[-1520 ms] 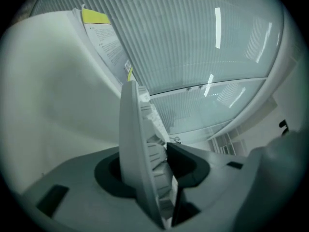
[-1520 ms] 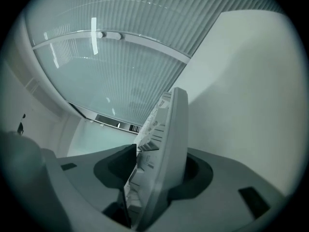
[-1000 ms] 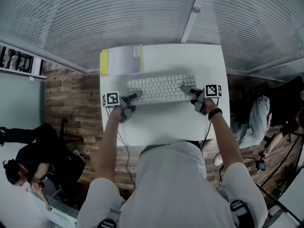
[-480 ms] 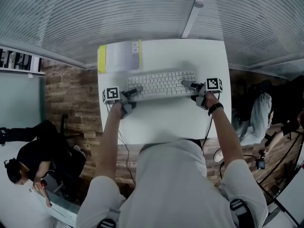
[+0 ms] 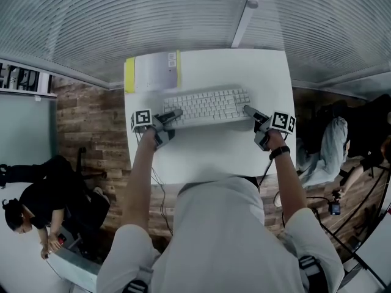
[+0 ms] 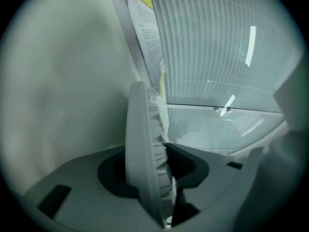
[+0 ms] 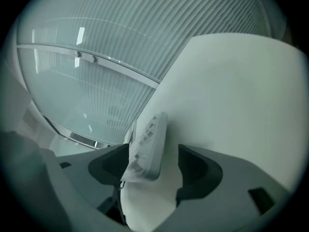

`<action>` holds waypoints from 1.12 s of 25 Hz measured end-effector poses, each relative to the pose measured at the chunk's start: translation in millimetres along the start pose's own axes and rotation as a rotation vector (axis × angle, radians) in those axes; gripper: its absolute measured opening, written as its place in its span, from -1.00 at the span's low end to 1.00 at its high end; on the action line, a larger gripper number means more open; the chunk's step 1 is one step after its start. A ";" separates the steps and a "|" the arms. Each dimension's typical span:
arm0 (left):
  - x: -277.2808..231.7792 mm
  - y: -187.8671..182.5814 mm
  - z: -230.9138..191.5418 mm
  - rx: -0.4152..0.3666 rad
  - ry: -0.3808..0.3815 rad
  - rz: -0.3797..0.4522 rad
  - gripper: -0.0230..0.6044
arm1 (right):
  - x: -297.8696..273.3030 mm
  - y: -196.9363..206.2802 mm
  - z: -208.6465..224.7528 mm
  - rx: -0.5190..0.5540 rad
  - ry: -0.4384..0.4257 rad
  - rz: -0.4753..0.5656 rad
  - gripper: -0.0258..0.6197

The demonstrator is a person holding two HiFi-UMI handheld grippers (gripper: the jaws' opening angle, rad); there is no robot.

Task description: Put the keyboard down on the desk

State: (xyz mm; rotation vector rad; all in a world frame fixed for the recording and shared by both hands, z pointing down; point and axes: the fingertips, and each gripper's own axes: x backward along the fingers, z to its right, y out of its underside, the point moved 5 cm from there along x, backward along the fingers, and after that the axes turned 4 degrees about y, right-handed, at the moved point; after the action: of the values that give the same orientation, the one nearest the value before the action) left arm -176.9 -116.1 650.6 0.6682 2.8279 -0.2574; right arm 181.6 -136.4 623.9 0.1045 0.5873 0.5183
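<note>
1. The white surface [image 5: 208, 157] stands against a ribbed panel [image 5: 122, 23], with wood floor [image 5: 91, 127] on either side.
2. A booklet [image 5: 153, 72] with a yellow edge lies flat at the far left corner of the surface, just behind the keyboard [image 5: 206, 107] and apart from it.
3. A person [image 5: 36, 203] in dark clothes sits on the floor well off to the left, away from the surface.
4. The near half of the surface holds only the two grippers, and nothing stands between them and the keyboard.
5. The keyboard lies lengthwise across the middle of the surface, keys up. Its right end rests on the surface (whether the left end is quite down I cannot tell).
6. The left gripper [image 5: 173, 114] is closed on the keyboard's left end. In the left gripper view one pad sits on the keys and the other against the underside.
7. The right gripper [image 5: 250, 111] is at the keyboard's right end, and its jaws are opening. In the right gripper view the end of the keyboard stands between them, with a clear gap to the pad on the underside, so nothing is gripped.
</note>
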 end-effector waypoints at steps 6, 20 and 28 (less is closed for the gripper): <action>-1.6 -0.3 -0.1 -0.007 0.002 0.000 -0.38 | 19.9 58.4 -6.2 -0.074 -0.080 0.099 0.04; -1.2 -1.4 -5.0 -0.025 -0.011 -0.005 -0.38 | -54.6 124.4 -47.0 -0.262 -0.322 0.364 0.04; -2.1 -2.6 -6.8 -0.021 -0.013 -0.006 -0.38 | -90.7 138.3 -63.2 -0.349 -0.287 0.308 0.04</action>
State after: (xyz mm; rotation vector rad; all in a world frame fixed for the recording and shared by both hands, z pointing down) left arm -177.5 -117.8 657.9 0.6512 2.8165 -0.2321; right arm 21.9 -64.6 649.9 -0.0633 0.1933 0.8802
